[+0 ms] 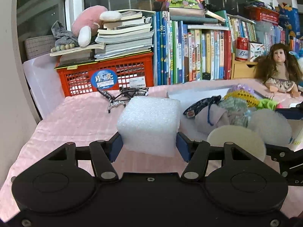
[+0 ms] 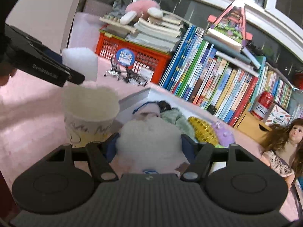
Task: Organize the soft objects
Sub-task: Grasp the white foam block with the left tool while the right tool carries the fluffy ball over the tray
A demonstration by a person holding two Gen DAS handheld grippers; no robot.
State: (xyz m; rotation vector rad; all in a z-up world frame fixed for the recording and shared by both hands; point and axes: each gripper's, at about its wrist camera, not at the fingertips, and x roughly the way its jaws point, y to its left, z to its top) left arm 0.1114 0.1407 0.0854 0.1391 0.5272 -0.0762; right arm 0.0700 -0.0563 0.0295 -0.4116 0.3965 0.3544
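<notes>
The left gripper (image 1: 149,144) is clamped on a white foam block (image 1: 149,121), its two blue pads pressed against the block's sides. The block hangs just above the pink cloth (image 1: 75,117) that covers the table.

The right gripper (image 2: 148,147) has clenched a fluffy white ball (image 2: 149,141) — the pads meet its sides and the jaws have all but finished closing. Just left of the ball stands a paper cup (image 2: 89,113), upright and open at the top. In the right wrist view the left gripper reaches in from the upper left, above the cup, with the foam block at its tip.

Taking the foam block as landmark in the left wrist view: to its right lies a heap of soft things (image 1: 227,107) — cloth pieces, yarn, a yellow mesh item. Just behind the block, small wire carts (image 1: 123,96) lie tangled on the cloth. Farther behind and to the left sits a red crate (image 1: 106,73) topped with stacked books and a pink plush (image 1: 87,19). Behind and to the right runs a row of upright books (image 1: 191,53). Far right, a doll (image 1: 280,68) sits on the cloth.
</notes>
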